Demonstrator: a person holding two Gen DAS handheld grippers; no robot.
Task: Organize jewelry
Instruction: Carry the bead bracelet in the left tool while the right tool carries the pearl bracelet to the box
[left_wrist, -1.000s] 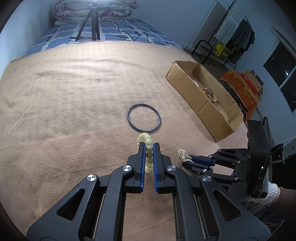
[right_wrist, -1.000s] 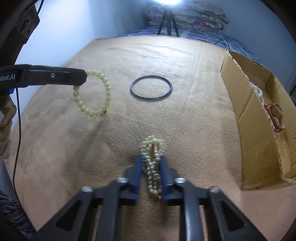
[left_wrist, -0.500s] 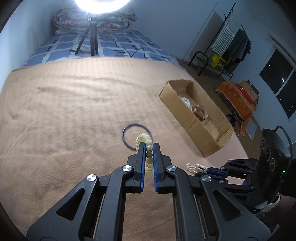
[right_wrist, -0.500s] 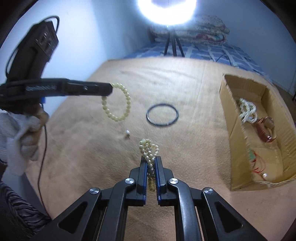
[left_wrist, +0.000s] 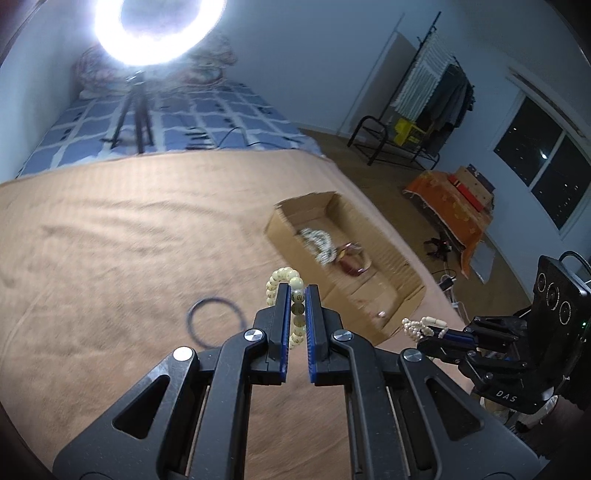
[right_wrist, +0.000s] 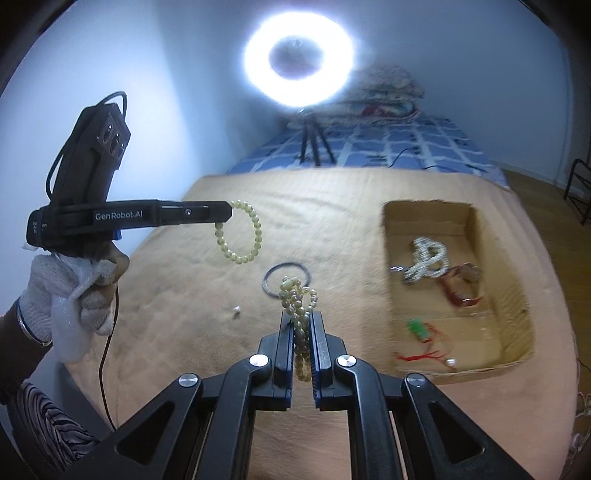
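Observation:
My left gripper is shut on a pale yellow bead bracelet and holds it high above the tan blanket; the bracelet also hangs from its tip in the right wrist view. My right gripper is shut on a small-pearl necklace, also lifted; it shows at the right of the left wrist view. A dark bangle ring lies on the blanket below, also in the right wrist view. An open cardboard box to the right holds several pieces of jewelry.
A tiny loose bead or earring lies on the blanket left of my right gripper. A ring light on a tripod stands at the far end of the bed. A clothes rack and floor clutter are beyond the bed's right edge.
Both grippers have risen well above the blanket, each still holding its beads. The bangle and box now look smaller and lower in view.

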